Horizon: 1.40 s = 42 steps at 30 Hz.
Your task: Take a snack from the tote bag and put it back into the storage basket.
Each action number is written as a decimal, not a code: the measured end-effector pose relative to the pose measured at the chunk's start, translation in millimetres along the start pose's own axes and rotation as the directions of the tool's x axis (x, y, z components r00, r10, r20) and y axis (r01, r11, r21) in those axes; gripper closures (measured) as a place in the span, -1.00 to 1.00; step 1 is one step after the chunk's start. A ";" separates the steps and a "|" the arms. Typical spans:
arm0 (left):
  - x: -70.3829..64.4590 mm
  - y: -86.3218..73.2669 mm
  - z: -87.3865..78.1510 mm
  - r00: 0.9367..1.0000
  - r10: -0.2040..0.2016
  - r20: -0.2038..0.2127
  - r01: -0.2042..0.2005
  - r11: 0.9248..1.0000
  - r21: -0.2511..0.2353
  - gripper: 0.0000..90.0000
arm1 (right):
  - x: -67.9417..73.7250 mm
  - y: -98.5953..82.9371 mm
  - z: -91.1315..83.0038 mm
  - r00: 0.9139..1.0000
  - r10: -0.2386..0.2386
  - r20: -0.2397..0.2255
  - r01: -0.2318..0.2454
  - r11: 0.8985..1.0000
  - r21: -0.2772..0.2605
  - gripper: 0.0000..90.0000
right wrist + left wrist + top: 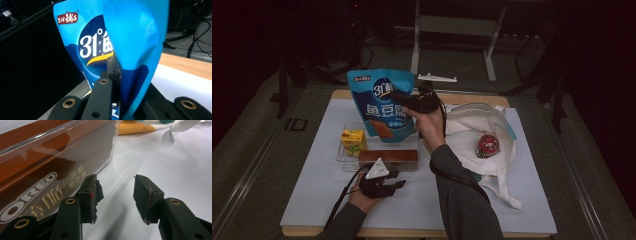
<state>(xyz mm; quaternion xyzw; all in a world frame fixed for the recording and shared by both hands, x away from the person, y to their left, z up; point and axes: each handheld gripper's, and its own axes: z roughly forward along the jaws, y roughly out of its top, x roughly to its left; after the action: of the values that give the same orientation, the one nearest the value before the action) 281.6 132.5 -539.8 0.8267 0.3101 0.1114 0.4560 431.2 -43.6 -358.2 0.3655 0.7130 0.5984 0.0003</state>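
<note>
Your right gripper is clamped on the glossy blue foil snack pouch's edge, light, floppy and slippery, so grip nearer its stiff seam; the left gripper gapes empty.

a clear plastic tray sits on the white tabletop. in it stand a small yellow carton at its left end and a long brown oreo box along its near side. to the right lies a white cloth bag, crumpled, with a red round thing on it, perhaps a tin. beyond the table, on the dark floor, stands a grey metal frame.
</note>
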 end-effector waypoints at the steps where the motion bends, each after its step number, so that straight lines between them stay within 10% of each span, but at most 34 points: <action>1: 0.2 0.0 -0.1 1.000 0.002 0.000 -0.002 1.000 0.001 0.20 | -1.1 -1.3 1.3 1.000 0.001 0.005 -0.001 1.000 0.004 1.00; 42: -1.4 -0.6 -0.9 1.000 0.008 -0.007 -0.008 1.000 -0.013 0.21 | -35.5 -43.1 34.6 0.995 0.102 0.004 -0.102 0.995 0.007 0.90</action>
<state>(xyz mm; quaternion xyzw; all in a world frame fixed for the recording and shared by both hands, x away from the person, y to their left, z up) 279.9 132.5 -539.6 0.8246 0.3076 0.1180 0.4599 450.0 -33.3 -420.3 0.4026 0.6956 0.5943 -0.0304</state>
